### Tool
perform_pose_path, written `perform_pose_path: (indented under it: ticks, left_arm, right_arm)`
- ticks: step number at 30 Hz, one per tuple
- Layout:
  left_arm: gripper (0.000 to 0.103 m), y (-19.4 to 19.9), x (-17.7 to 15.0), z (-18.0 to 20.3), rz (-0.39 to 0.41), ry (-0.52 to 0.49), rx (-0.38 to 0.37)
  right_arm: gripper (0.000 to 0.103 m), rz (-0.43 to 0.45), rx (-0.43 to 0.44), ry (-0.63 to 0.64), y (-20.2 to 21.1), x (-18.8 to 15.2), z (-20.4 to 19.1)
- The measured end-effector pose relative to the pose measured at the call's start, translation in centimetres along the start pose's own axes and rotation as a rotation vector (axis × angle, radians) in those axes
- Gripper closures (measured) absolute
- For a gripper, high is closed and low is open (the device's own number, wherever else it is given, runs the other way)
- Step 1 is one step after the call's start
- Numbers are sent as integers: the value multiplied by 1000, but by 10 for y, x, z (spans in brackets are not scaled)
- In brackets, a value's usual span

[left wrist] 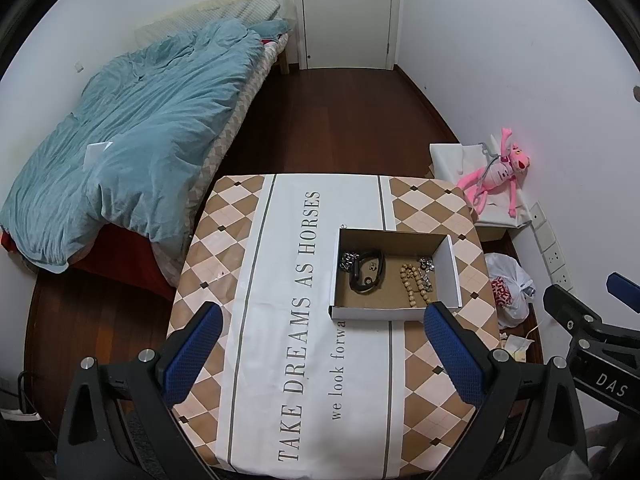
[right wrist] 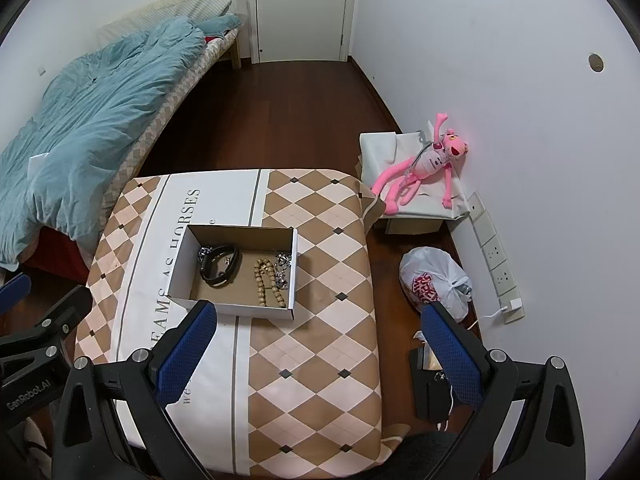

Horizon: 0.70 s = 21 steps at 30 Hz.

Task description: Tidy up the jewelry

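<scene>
Both claws, left (left wrist: 322,320) & right (right wrist: 316,320), spread wide, empty; box (left wrist: 448,268) w/ beads (left wrist: 412,280), band (left wrist: 366,274) at frame ctr on worktop (left wrist: 280,320).

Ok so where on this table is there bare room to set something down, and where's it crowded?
Bare patches: the white lettered strip of the tablecloth left of the open cardboard box, and the checkered area right of and in front of it. Crowded: inside the box, with the black band, wooden beads and silver chains.
</scene>
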<state>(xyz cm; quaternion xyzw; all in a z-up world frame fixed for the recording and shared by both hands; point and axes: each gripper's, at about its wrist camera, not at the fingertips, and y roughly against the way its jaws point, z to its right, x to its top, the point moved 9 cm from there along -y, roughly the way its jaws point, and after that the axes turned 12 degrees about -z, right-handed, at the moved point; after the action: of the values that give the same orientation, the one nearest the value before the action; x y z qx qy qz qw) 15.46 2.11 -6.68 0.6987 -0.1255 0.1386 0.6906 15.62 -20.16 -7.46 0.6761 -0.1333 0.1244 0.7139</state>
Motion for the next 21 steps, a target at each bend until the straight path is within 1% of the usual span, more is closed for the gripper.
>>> perform_pose_path:
  ticks: [21]
  left_arm:
    - [0,4,2,-1,6,6,6]
  right_arm:
    - [0,1,5,0,2,3,-2]
